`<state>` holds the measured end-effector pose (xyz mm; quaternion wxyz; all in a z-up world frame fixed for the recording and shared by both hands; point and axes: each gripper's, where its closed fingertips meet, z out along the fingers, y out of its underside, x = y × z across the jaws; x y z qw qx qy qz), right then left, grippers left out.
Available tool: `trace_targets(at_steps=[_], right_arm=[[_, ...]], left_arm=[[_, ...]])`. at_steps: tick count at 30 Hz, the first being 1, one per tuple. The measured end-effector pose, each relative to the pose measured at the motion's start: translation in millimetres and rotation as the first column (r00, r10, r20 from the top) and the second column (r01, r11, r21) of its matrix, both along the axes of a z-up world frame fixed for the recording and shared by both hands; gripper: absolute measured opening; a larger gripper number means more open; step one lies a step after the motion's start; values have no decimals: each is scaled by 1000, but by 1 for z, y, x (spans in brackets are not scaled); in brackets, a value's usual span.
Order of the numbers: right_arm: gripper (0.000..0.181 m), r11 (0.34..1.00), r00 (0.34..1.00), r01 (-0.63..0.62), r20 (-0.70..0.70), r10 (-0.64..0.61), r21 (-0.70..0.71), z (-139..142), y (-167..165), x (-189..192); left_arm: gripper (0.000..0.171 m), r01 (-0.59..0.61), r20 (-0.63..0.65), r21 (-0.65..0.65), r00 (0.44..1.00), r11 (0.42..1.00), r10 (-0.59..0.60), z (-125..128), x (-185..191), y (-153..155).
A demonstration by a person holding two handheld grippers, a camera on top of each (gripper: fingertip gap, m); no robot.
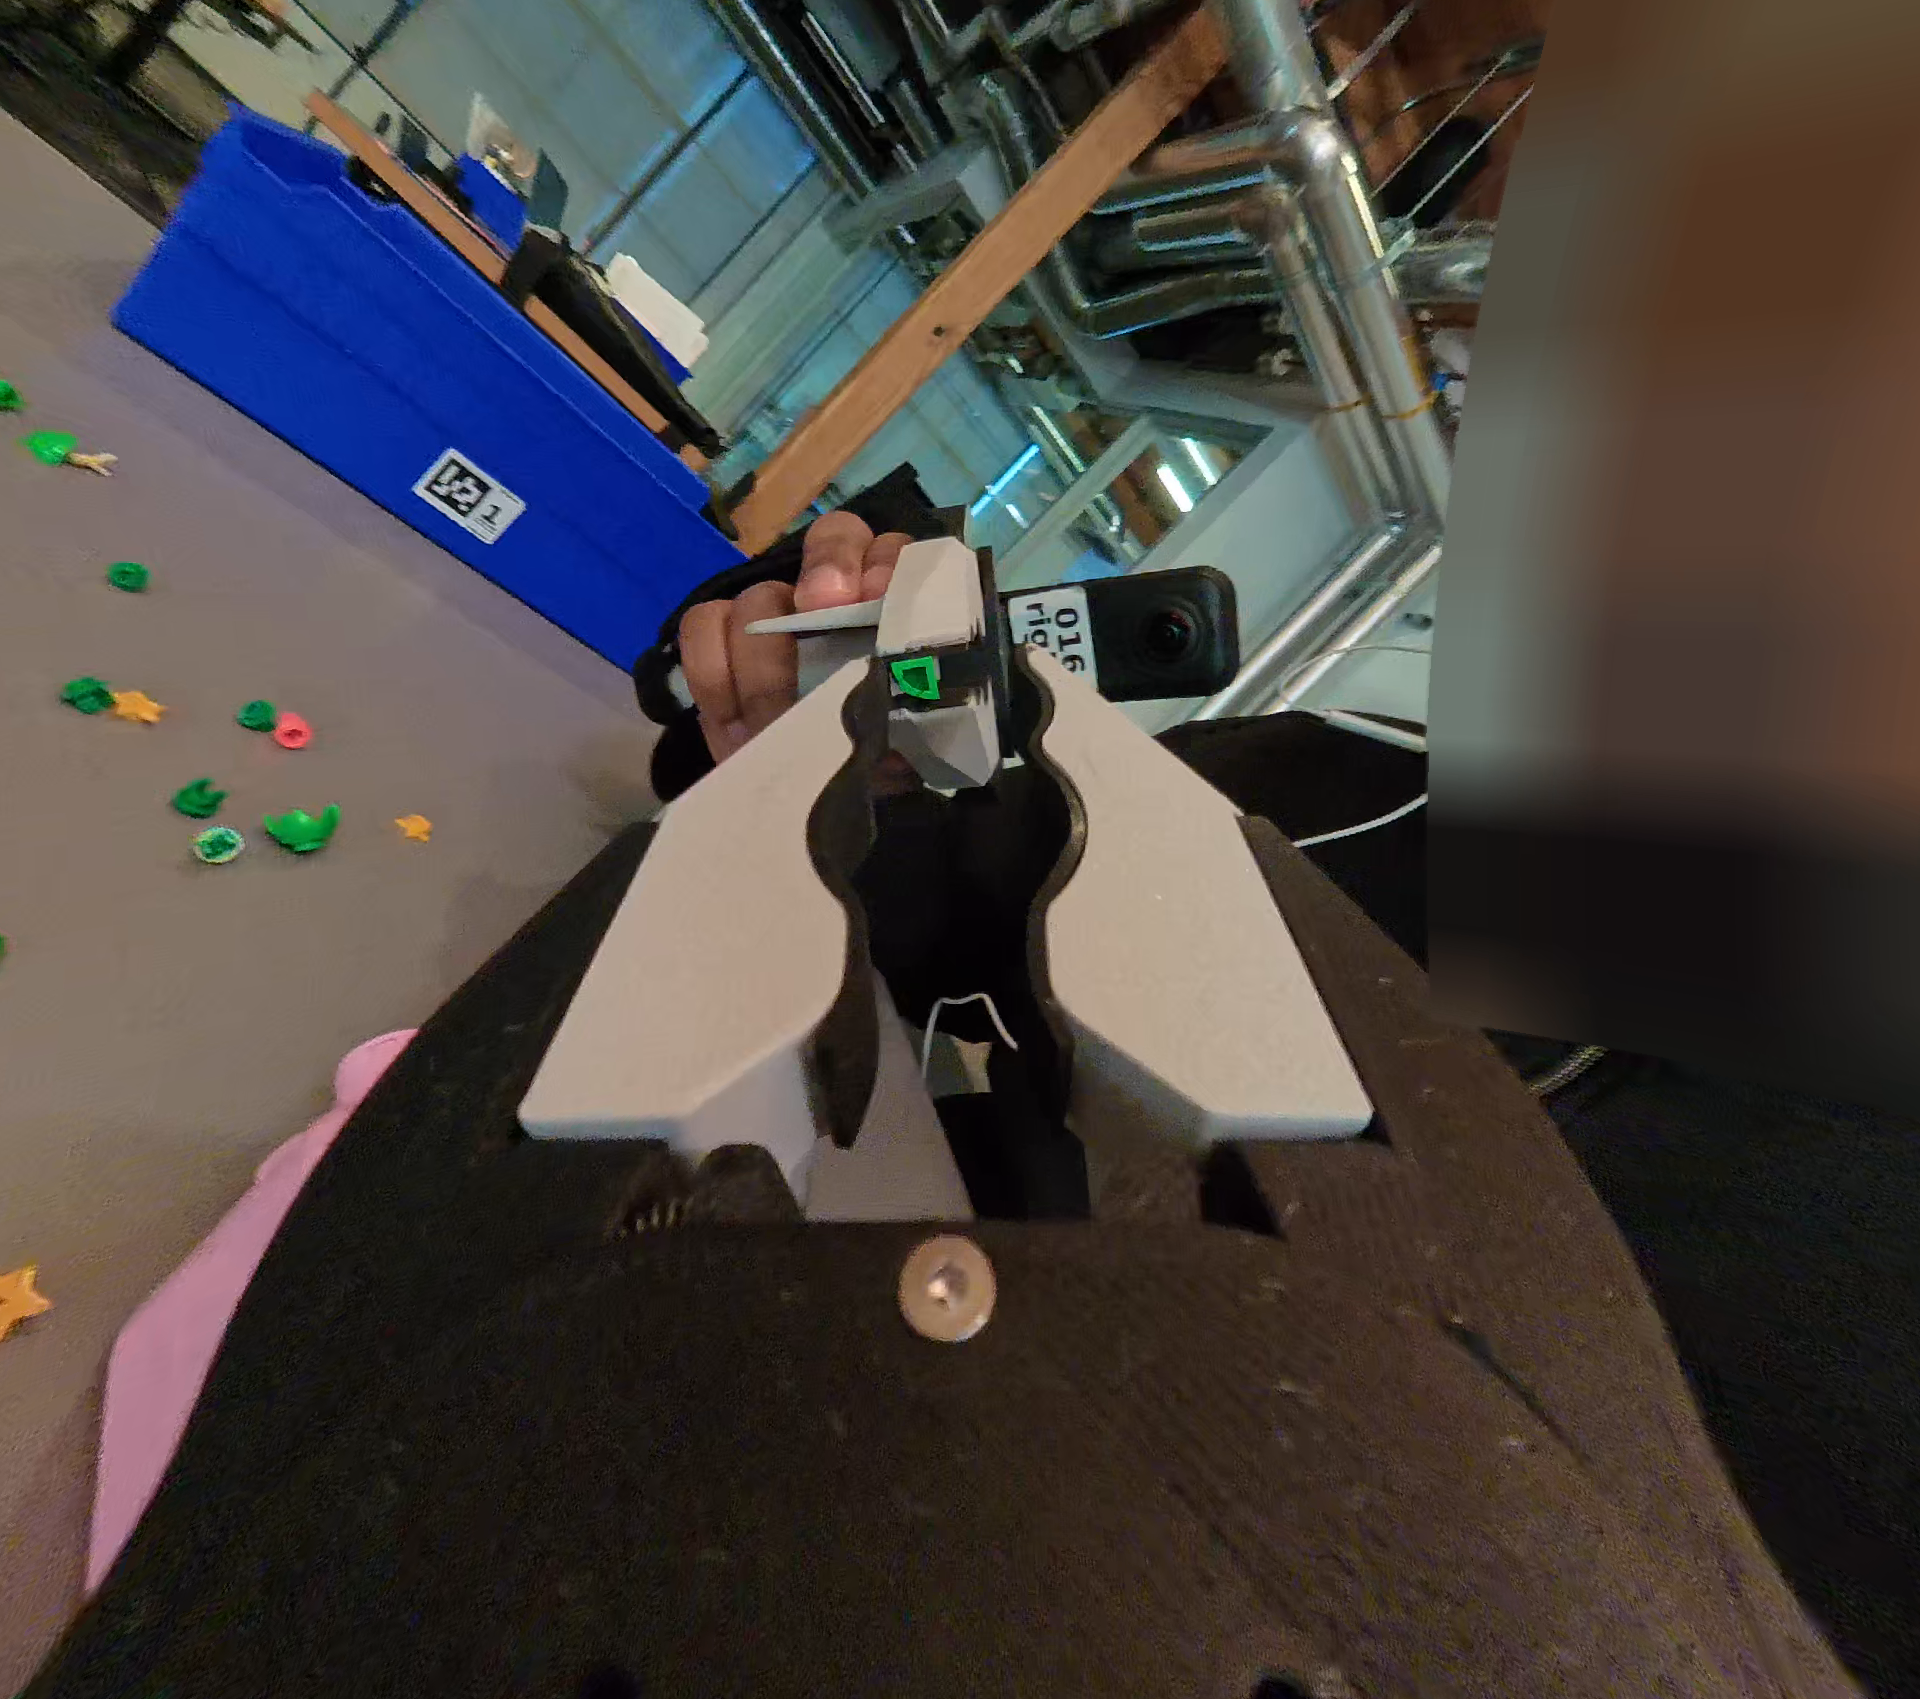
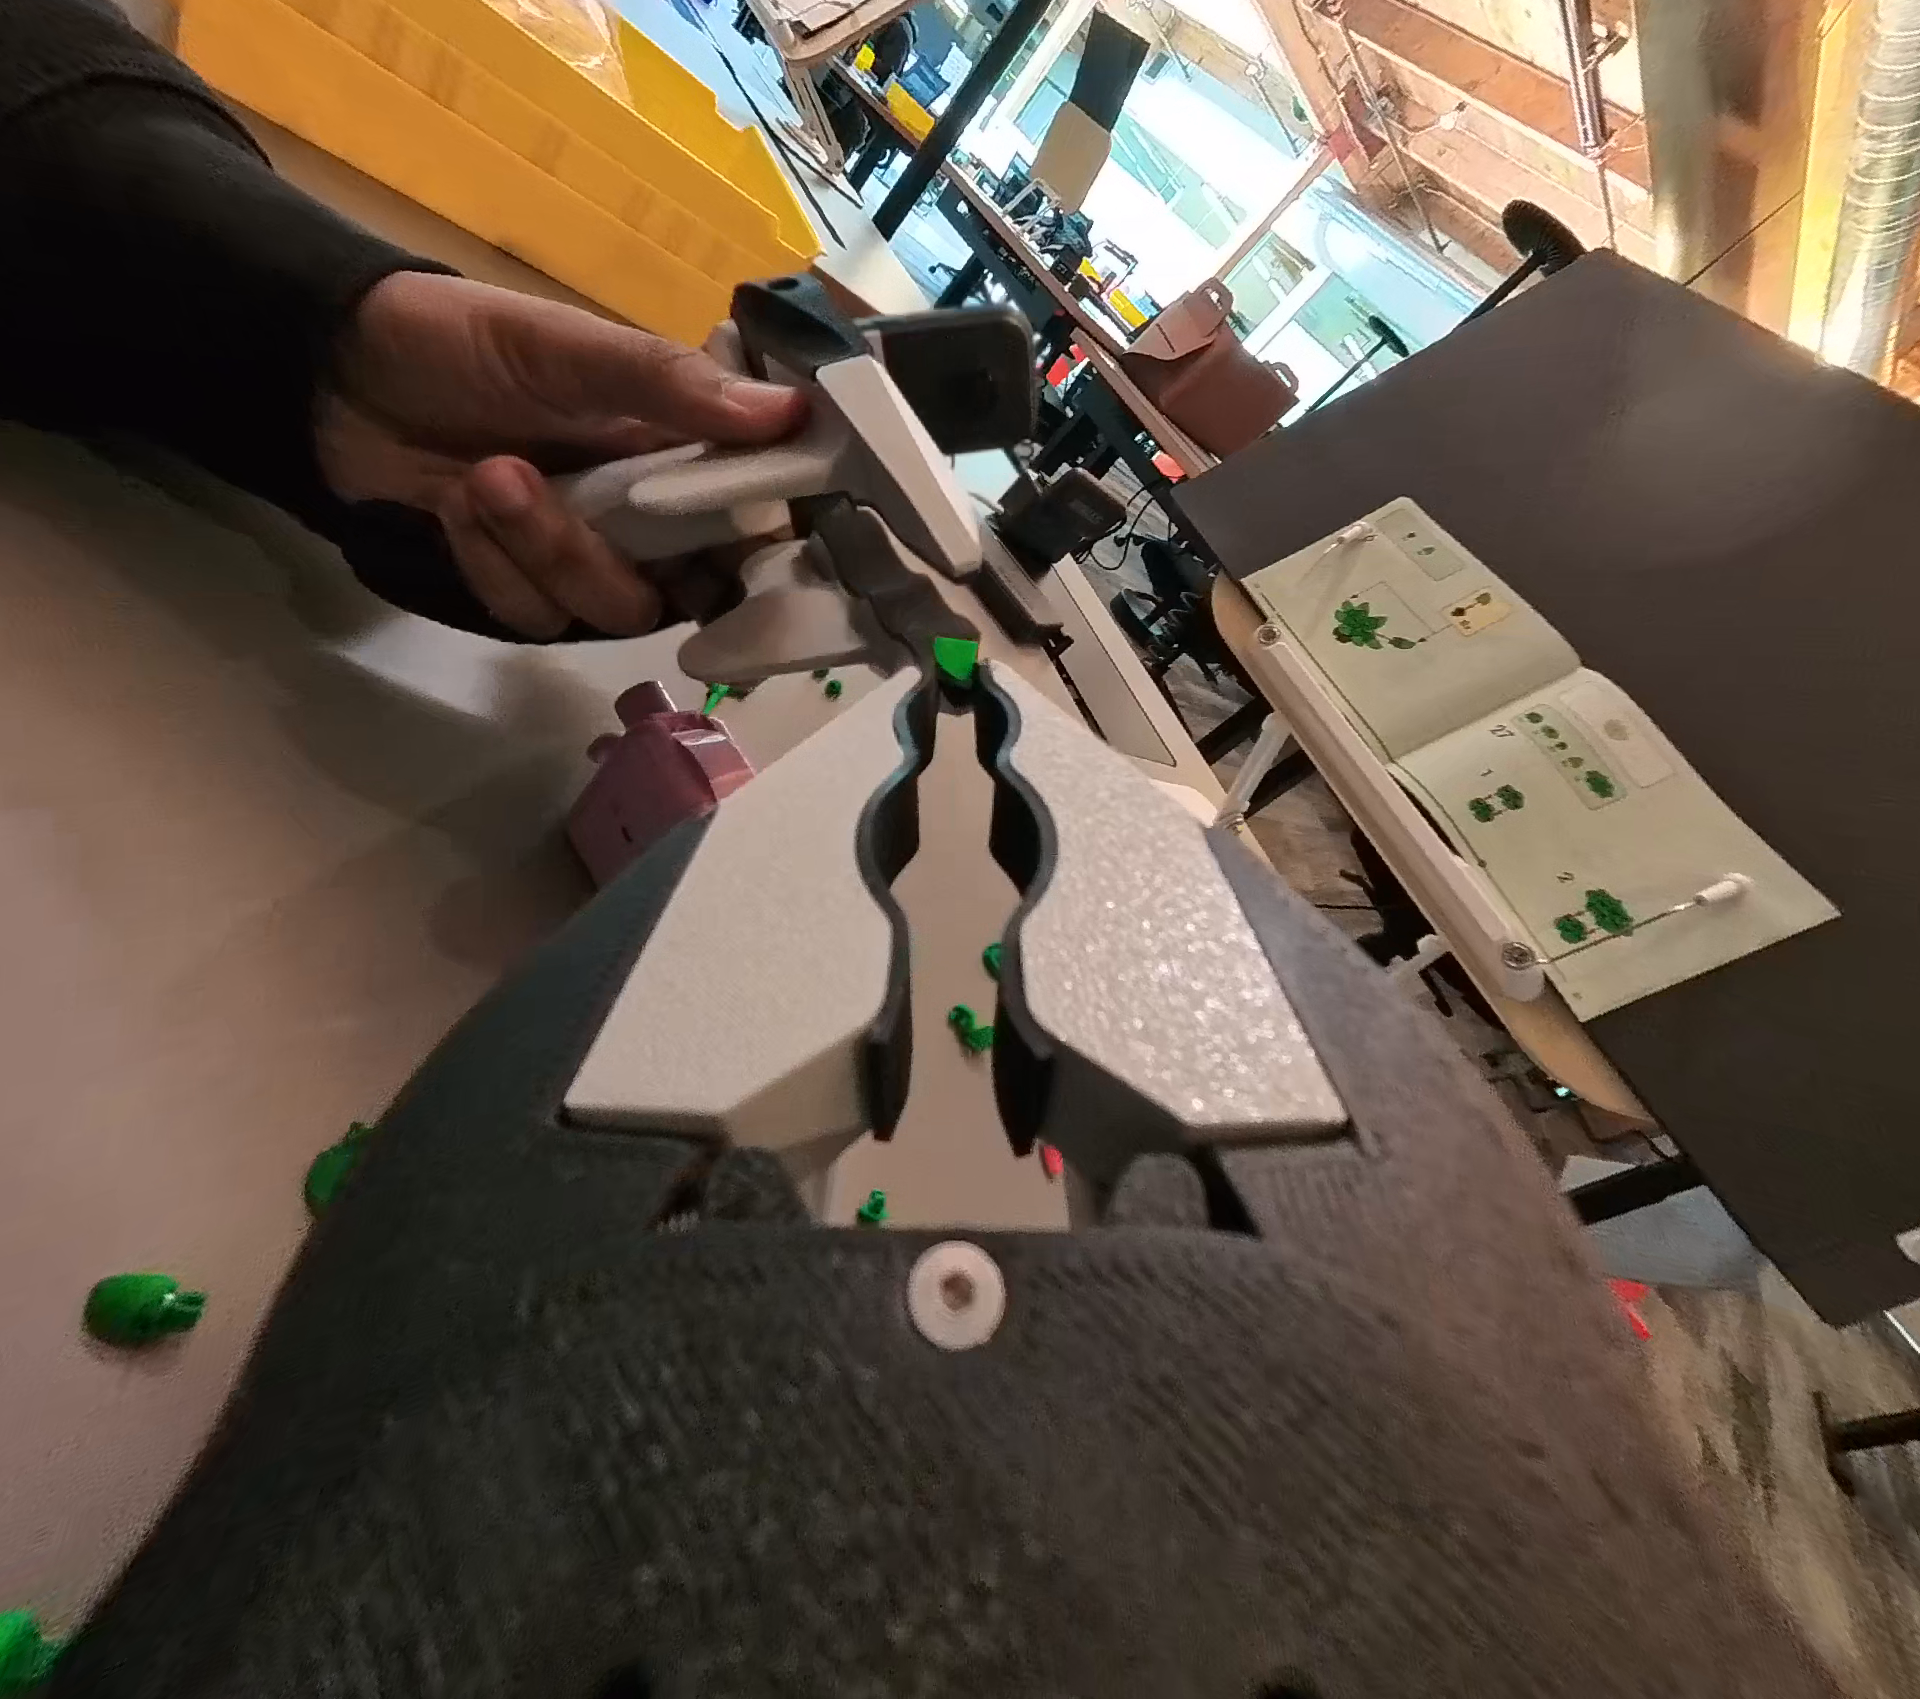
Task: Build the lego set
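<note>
- On the grey tabletop (image 1: pixel 260 974), at the far left of the left wrist view, loose pieces lie scattered: green leaf pieces (image 1: pixel 301 826), orange stars (image 1: pixel 137 706) and 1 pink round piece (image 1: pixel 292 731).
- A blue bin (image 1: pixel 343 340) stands behind them on the table.
- The left gripper (image 1: pixel 940 693) is raised off the table; its 2 tips meet at the green lego piece (image 1: pixel 914 677), but whether they press on it cannot be told.
- In the right wrist view, a hand (image 2: pixel 540 444) in a dark sleeve holds the left gripper's handle, with yellow trays (image 2: pixel 436 91) behind it.
- A pink block (image 2: pixel 649 782) sits on the table just beside the right gripper's finger.
- The right gripper (image 2: pixel 954 681) has its tips closed on the same green lego piece (image 2: pixel 952 654), held in the air between the 2 tools.
- More green pieces (image 2: pixel 140 1306) lie on the table below.
- At the right, an open instruction booklet (image 2: pixel 1475 745) is clipped to a dark slanted stand (image 2: pixel 1662 506).
</note>
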<state>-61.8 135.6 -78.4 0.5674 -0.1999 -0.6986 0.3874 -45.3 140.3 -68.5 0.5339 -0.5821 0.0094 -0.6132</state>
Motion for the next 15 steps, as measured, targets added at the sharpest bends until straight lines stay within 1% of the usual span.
trace_targets(at_steps=[1,2,3,4,7,10,11,13,15], right_arm=[[4,1000,1000,-1,-12,1,-1,2,0,1],[4,1000,1000,-6,-27,6,-7,4,0,2],[4,1000,999,-7,-35,7,-12,6,0,3],[4,1000,1000,-9,-29,9,-15,6,-1,3],[4,1000,1000,-12,-17,11,-19,4,0,2],[4,1000,1000,-11,-7,11,-23,3,-1,1],[4,1000,1000,-10,-3,10,-22,2,0,1],[4,1000,1000,-6,-2,6,-17,1,0,1],[4,1000,1000,-7,-3,7,-18,2,0,1]], left_arm=[[23,-30,-19,0,999,1000,30,-1,-2,2],[35,-82,-32,-13,996,997,82,-2,-7,6],[33,-103,-31,-8,994,995,102,-2,-11,6],[27,-99,-26,-5,995,995,99,-1,-13,5],[27,-83,-20,-5,996,997,83,-1,-15,4],[25,-36,-37,-2,999,999,36,-1,-4,2],[22,-35,-48,-2,998,999,35,-2,-2,2],[10,-39,-67,2,997,999,39,-3,0,2],[4,-50,-79,3,996,999,50,-4,-2,2]])
